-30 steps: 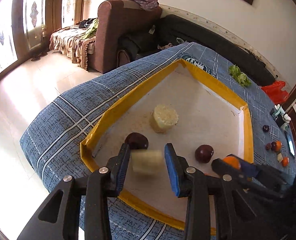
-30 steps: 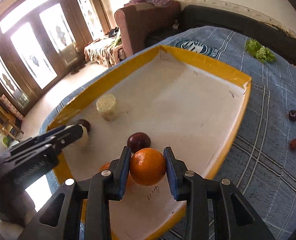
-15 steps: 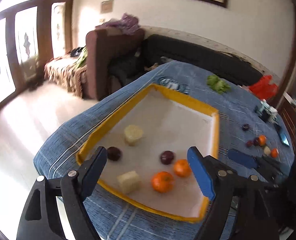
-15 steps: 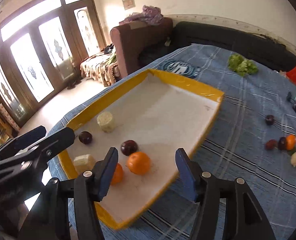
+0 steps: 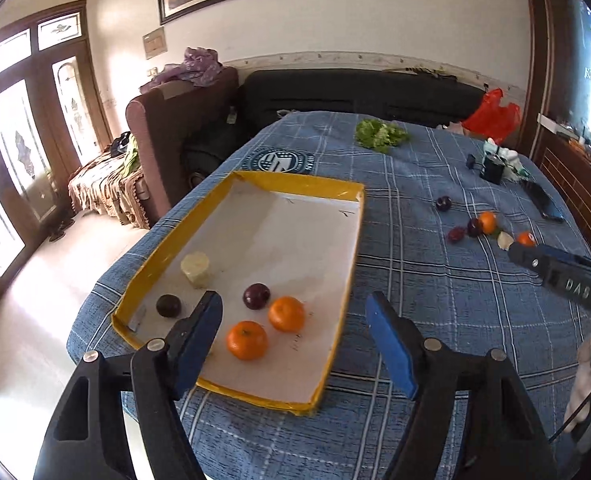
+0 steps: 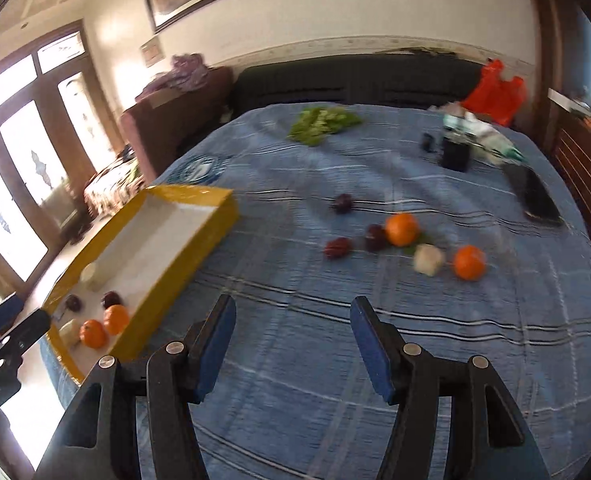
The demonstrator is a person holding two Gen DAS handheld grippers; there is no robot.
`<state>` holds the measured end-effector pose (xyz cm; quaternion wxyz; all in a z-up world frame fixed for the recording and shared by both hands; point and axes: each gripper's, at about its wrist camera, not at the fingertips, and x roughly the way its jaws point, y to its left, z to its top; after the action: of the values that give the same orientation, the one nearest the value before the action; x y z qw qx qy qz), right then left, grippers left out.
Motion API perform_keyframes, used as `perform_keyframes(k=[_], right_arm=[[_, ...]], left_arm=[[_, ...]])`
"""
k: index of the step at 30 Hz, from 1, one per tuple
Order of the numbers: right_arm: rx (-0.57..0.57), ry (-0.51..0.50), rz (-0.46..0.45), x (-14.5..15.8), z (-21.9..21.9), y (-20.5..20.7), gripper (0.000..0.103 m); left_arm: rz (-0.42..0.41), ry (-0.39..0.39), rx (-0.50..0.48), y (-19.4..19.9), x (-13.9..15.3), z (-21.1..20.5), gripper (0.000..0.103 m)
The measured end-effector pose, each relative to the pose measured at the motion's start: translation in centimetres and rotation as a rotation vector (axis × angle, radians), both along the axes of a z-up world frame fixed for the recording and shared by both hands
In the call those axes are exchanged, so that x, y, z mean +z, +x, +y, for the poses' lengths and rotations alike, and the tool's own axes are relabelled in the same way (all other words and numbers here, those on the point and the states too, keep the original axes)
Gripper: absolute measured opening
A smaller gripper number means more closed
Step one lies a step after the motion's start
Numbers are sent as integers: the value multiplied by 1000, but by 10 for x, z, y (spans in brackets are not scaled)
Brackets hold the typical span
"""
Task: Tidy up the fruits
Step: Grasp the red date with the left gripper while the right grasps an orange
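Observation:
A yellow-rimmed white tray [image 5: 359, 216] lies on the blue checked cloth. It holds two oranges [image 5: 246, 340], two dark plums [image 5: 256, 296] and a pale cylindrical piece [image 5: 195, 267]; a second pale piece is mostly hidden behind my left finger. My left gripper [image 5: 293, 320] is open and empty above the tray's near end. My right gripper [image 6: 289, 330] is open and empty over bare cloth, right of the tray [image 6: 215, 216]. Loose fruit lies ahead of it: two oranges [image 6: 402, 229], three dark plums [image 6: 338, 248] and a pale piece [image 6: 428, 259].
Green leaves [image 5: 380, 134], a black box [image 6: 455, 155], a dark phone [image 6: 538, 198] and an orange bag [image 6: 494, 93] lie at the table's far side. Sofas stand behind the table. The table's left edge drops to the floor.
Both grippers opened, leaving a pale piece and an orange in the tray, then pulled back and up. The right gripper has swung right toward the loose fruit.

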<state>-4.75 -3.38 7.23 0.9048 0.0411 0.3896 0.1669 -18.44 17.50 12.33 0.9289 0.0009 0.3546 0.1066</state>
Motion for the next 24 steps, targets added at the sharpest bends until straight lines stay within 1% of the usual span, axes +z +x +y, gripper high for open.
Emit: perform_keyframes(k=[2,4,6,7,8,12,14,16,21,24], right_arm=[[-42,0,3,-2,-21,2,64],[-82,8,7,-3,-42,3,64],[-125,11,10,-6,-62,6,64],[-152,14,12,-7,-74,7,64],[-176,18,16,-7,-85,9,64],[-274,51,47,-16,-126,22,64],[-293,63,75,-22,-136,33,64],[-290,69,97,-29,-136,46,64],[-311,53,96,-43,-131,77,63],[-334,37,110,-56,-132,98,63]], left_arm=[[10,-4,-15,2,-3,-5,74],[29,-37,-42,4,-7,-8,74],[47,-66,-65,7,-11,-11,65],[60,-82,-86,9,-14,-13,56],[68,-92,-101,11,-16,-16,55],[65,-154,-151,17,-22,-26,55],[76,-191,-170,23,-25,-31,56],[86,-203,-184,28,-28,-36,56],[110,-196,-194,41,-32,-44,57],[108,-199,-197,49,-31,-44,63]])
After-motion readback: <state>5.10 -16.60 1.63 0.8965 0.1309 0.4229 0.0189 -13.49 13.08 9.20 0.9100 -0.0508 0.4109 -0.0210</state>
